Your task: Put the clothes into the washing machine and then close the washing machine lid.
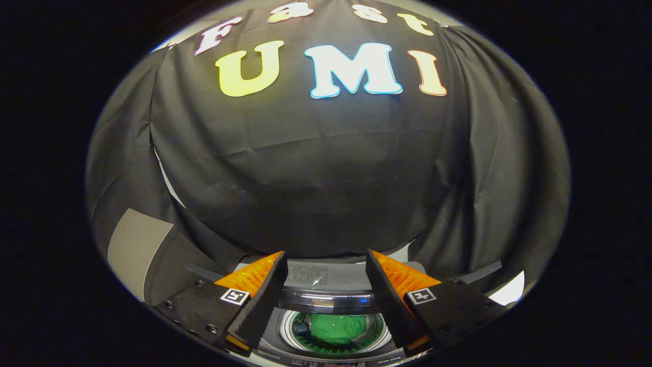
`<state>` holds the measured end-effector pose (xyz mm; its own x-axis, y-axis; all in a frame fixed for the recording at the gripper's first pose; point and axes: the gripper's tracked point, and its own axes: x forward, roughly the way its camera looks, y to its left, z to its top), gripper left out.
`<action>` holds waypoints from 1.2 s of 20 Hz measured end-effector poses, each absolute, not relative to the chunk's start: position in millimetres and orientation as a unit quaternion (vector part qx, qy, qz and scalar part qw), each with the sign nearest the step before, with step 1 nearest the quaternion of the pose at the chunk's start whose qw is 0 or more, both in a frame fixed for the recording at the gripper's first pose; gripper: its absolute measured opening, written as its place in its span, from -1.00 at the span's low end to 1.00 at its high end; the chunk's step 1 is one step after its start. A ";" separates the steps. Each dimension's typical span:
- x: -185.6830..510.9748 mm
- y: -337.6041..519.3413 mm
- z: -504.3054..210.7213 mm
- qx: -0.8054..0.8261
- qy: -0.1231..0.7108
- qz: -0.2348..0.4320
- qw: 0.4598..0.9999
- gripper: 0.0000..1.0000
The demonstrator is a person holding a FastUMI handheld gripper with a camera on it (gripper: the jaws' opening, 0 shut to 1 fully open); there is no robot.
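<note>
Black cloth hangs behind a grey top-loading washing machine (326, 285); green clothes (338, 329) lie in its drum — tongs (326, 260) released above. Lid unshut: cloth could snag.

A black cloth (326, 173) hangs as the booth's back wall, creased and falling in loose folds, with darker drapes of the same cloth to either side. Low on one side, beneath the cloth's edge, a pale grey panel (136, 244) shows. Low on the other side, a small bright white patch (509, 291) shows below the drape
</note>
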<state>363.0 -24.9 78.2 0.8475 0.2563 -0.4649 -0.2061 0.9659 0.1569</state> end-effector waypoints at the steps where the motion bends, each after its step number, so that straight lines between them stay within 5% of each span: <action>1: 360.3 -25.2 77.4 0.050 0.246 0.119 0.961 0.93; 24: 269.7 -28.3 10.1 0.048 0.241 0.086 0.966 0.93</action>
